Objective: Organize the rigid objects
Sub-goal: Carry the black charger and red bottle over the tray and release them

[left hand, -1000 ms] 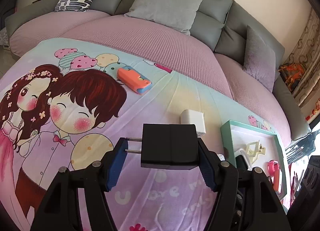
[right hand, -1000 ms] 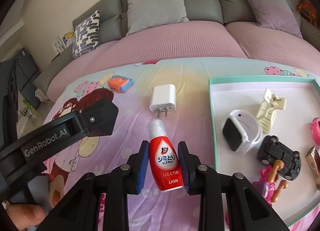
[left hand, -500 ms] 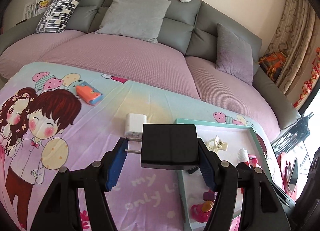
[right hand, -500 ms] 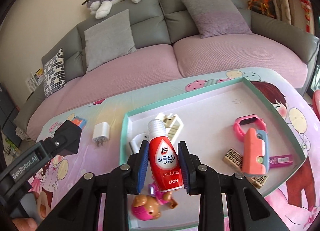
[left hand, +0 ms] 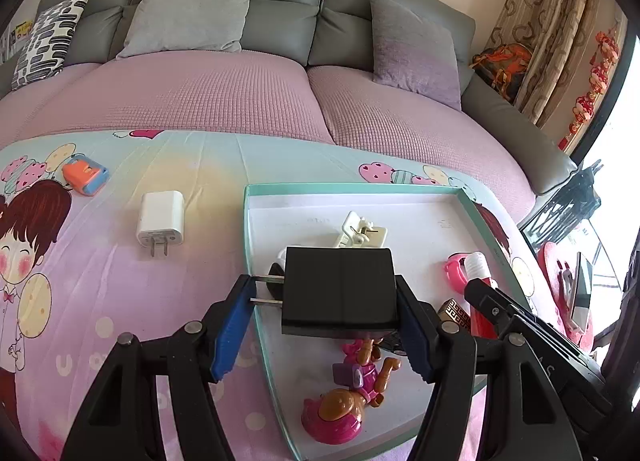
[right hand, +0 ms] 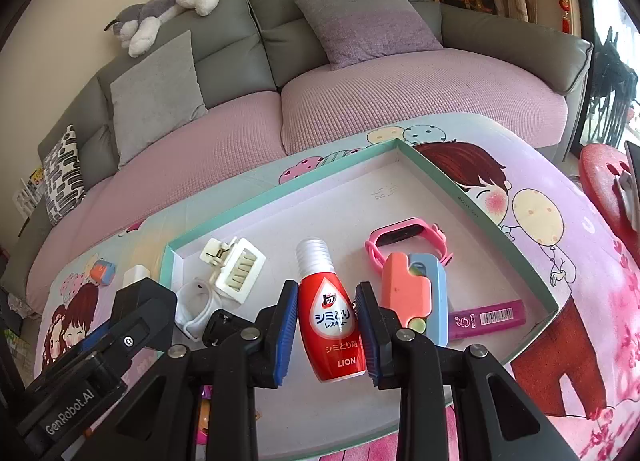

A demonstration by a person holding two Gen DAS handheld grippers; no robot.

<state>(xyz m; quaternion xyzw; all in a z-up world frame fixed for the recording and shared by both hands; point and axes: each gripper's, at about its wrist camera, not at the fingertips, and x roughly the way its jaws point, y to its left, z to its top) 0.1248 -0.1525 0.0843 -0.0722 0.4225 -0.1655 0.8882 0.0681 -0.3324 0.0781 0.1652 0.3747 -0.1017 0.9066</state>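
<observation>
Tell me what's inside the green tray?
In the tray: a hair clip, pink watch, peach-and-blue toy, purple pack, white strap. The held bottle and fingers cover more.

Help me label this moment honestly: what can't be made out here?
- Left wrist view: the black charger hides the tray floor behind it.
- Right wrist view: the left gripper covers the white strap's end.
- Purple stick's print: too small.
</observation>
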